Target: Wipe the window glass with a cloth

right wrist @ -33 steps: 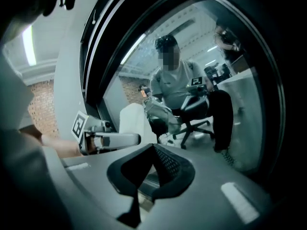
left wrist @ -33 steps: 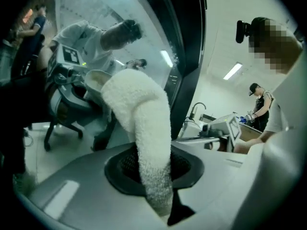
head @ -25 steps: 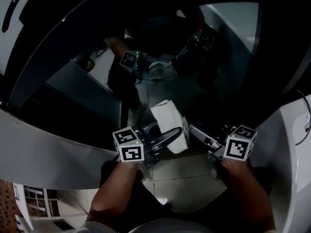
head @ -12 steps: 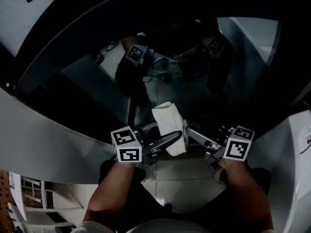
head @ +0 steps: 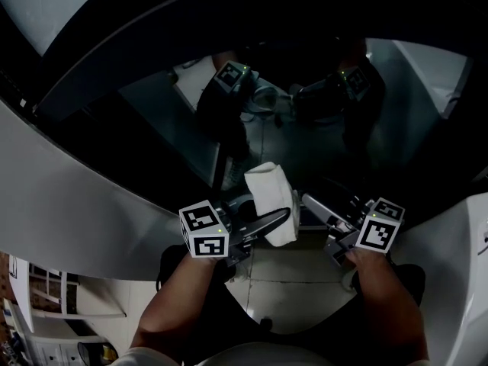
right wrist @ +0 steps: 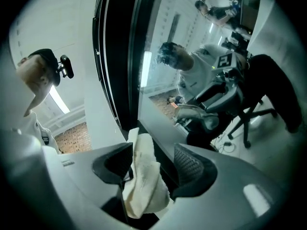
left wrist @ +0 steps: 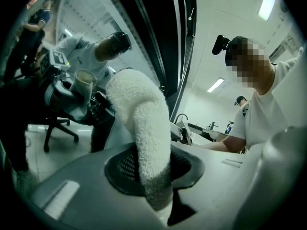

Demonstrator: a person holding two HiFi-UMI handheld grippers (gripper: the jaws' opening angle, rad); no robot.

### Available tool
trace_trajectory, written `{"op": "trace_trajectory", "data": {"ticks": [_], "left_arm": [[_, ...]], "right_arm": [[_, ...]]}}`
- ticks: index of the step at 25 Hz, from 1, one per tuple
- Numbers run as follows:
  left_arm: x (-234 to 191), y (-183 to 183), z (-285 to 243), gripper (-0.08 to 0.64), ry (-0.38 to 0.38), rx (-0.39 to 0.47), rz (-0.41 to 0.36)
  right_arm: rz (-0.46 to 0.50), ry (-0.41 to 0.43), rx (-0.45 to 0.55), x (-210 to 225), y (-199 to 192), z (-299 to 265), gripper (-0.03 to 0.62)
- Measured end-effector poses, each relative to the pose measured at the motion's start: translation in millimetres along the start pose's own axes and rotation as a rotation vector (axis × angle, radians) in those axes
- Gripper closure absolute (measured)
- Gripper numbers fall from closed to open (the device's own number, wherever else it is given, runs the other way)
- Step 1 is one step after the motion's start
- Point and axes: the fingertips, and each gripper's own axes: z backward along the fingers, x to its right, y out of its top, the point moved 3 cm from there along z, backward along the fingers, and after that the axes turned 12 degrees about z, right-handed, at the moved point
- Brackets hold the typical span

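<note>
- The left gripper has its jaws pressed onto a white terry cloth, which is folded into a thick roll and pinched at its lower end. The rest of the roll stands up past the fingertips.
- In the head view the white terry cloth sits before the lower middle of the dark, mirror-like window glass, close to the pane's bottom edge. Whether its top touches the pane cannot be told.
- The right gripper points at the same spot from the other side. Its jaws stand spread and have just been closing a little, with the free end of the cloth between them. The cloth lies against one black ribbed pad, and a gap shows before the other pad.
- Each gripper's black-and-white marker cube faces up, the left one and the right one on either side of the cloth.
- The glass mirrors both grippers and the person holding them.
- A curved white surround runs below the pane's lower left edge.
</note>
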Motion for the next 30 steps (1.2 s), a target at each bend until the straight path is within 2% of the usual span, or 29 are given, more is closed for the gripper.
{"op": "trace_trajectory", "data": {"ticks": [2,3,7,8,11,13,17,20,22,26,30], "left_arm": [[-3,-4,4,0.460,0.027,0.019,0.006],[-4,-7,6,0.460,0.040,0.034,0.011],[-6,-23,15,0.460,0.077,0.078,0.026],[-9,-28,16,0.461,0.090,0.088,0.031],[-18,-42,21,0.460,0.131,0.116,0.051],[-13,-45,30,0.461,0.151,0.137,0.058],[13,-34,60,0.461,0.241,0.172,0.084],[31,-34,83,0.462,0.282,0.209,0.146],[46,-32,93,0.462,0.295,0.230,0.155],[77,-25,101,0.462,0.317,0.264,0.092],[101,-23,106,0.462,0.356,0.263,0.010]], "right_arm": [[0.007,-0.002,0.003,4,-2,3,0.338],[0.016,-0.006,0.003,4,-4,5,0.366],[0.066,-0.047,0.006,13,-20,17,0.568],[0.077,-0.057,0.004,17,-26,19,0.591],[0.082,-0.105,0.005,30,-43,28,0.591],[0.078,-0.164,0.012,23,-40,36,0.591],[0.073,-0.255,-0.011,-19,-14,44,0.591],[0.026,-0.283,-0.055,-54,-17,55,0.591],[0.006,-0.285,-0.070,-78,-15,62,0.591],[0.012,-0.312,-0.068,-113,4,80,0.591],[0.106,-0.333,-0.094,-142,19,95,0.591]]}}
